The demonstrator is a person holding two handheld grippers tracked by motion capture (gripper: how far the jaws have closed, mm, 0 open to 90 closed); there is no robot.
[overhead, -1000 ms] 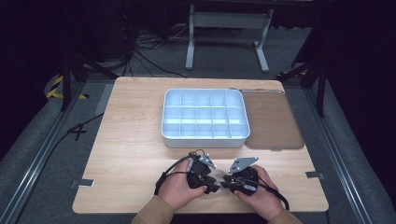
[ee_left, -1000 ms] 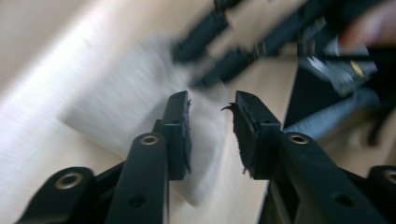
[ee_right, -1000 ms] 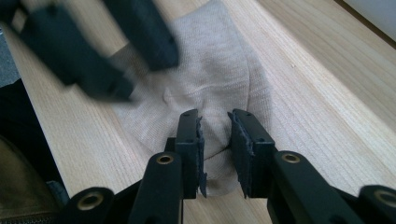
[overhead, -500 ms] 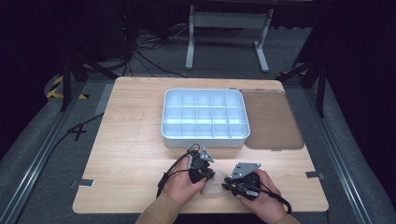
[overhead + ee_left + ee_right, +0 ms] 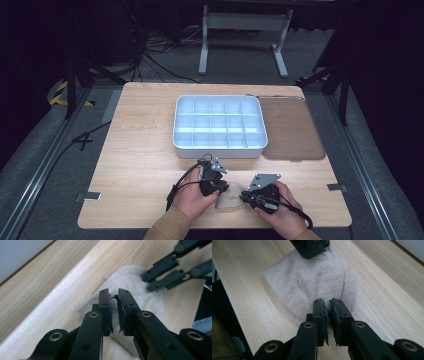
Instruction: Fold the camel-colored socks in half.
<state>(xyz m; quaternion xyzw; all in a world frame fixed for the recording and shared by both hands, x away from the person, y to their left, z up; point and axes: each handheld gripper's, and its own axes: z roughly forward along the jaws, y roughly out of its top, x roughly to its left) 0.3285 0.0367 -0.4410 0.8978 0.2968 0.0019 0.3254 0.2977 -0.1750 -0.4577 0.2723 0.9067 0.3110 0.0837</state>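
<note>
On the table (image 5: 140, 150), a cloth (image 5: 231, 200) was pinched by the left gripper (image 5: 216, 187) and right gripper (image 5: 246, 197), both having just been closing.

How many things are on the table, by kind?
Cloth: 1
Divided tray: 1
Brown mat: 1
Tongs, left and right: 2
Total: 5
</note>
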